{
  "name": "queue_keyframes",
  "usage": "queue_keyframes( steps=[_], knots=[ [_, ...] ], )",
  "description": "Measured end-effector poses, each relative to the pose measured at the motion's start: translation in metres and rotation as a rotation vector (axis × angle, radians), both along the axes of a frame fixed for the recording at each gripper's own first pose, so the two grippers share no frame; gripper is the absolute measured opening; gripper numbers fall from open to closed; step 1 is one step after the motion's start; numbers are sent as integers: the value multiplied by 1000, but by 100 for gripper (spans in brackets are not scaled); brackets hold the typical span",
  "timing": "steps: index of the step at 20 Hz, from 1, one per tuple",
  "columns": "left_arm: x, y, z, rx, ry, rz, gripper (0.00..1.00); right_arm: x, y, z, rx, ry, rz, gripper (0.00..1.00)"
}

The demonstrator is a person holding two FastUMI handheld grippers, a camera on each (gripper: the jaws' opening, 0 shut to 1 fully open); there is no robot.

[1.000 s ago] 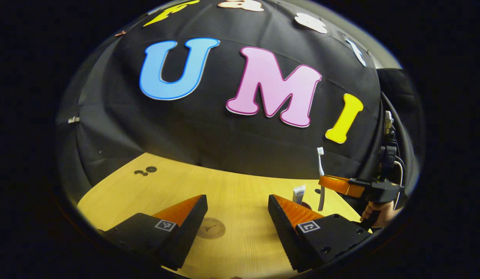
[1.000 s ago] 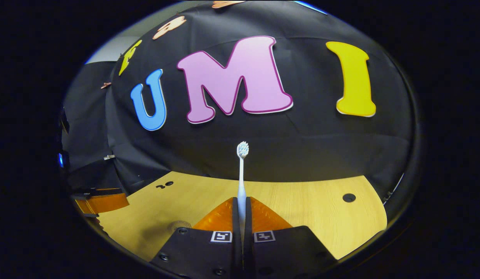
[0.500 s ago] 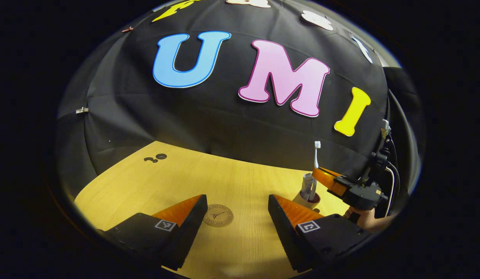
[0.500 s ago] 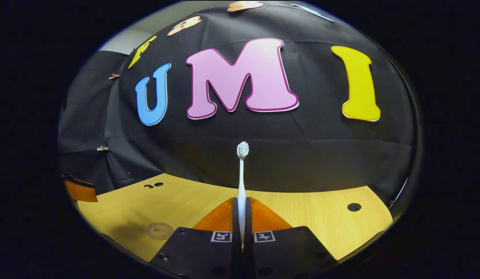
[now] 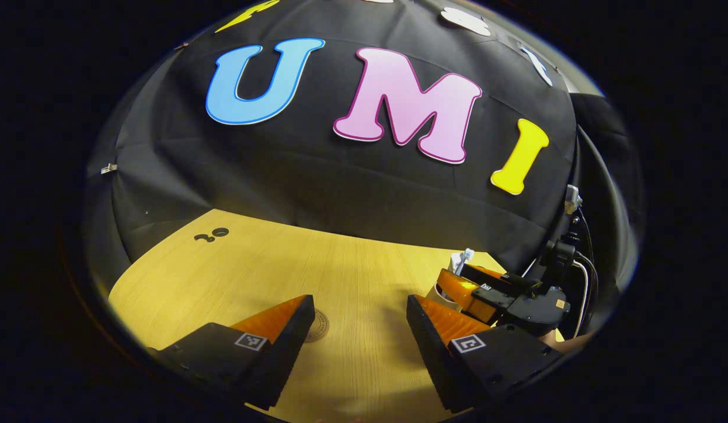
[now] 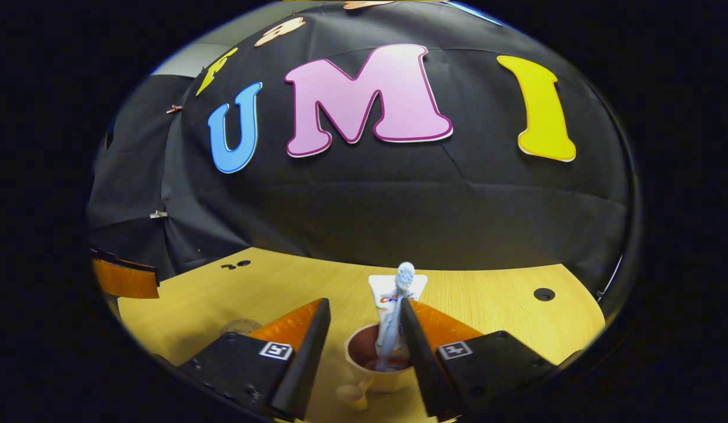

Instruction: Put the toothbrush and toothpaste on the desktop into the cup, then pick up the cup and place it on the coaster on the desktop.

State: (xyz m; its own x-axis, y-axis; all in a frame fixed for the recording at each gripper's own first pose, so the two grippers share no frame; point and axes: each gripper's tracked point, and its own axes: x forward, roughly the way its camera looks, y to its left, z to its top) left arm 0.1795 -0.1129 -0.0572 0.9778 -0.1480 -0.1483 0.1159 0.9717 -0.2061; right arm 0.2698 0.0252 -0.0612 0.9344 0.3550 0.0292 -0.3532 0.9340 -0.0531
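In the right gripper view we see our right gripper (image 6: pixel 360 329) with its fingers spread apart, holding nothing, poised just above a cream cup (image 6: pixel 376 369) that stands on the wooden desktop (image 6: pixel 493 311). The cup has a dark inside and a small handle on its near side. The toothbrush (image 6: pixel 394 317) stands in the cup, leaning slightly, with its bristled head up; its stem lies close against the inner face of the right-hand finger, though we cannot tell whether they touch. The toothpaste (image 6: pixel 382 294) stands in the cup too, just behind the brush, its wide flat end up. To the left of the cup, well apart from it, the round coaster (image 6: pixel 241 326) lies flat on the desktop, partly hidden by the gripper's left finger. In the left gripper view our left gripper (image 5: pixel 360 317) hovers over the desktop (image 5: pixel 234 264) with its fingers wide apart and nothing between them. The coaster (image 5: pixel 318 325) lies just beside its left finger, partly covered by it. Off to the right in that view, the right gripper (image 5: pixel 481 288) sits over the cup (image 5: pixel 439 292), of which we see a little of the rim, and the tops of the toothbrush (image 5: pixel 466 255) and the toothpaste (image 5: pixel 456 260) stick up above it. The cup stands away from the coaster, not on it.
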Motion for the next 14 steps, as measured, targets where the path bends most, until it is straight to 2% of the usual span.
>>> queue_keyframes(
  steps=[1,4,5,9,14],
  knots=[
    [1,-4,-1,-1,3,-6,98,-4,-3,1,-3,2,-3,84],
    [7,-13,-3,-17,22,-16,98,-15,-13,4,20,17,-15,89],
    [9,-15,-4,-25,32,-17,98,-18,-17,6,26,27,-24,94],
    [15,-25,1,-57,30,-24,98,-29,-37,16,28,32,-61,94],
    [15,-30,1,-39,34,-24,98,-48,-63,15,34,95,-113,95]
  ],
)
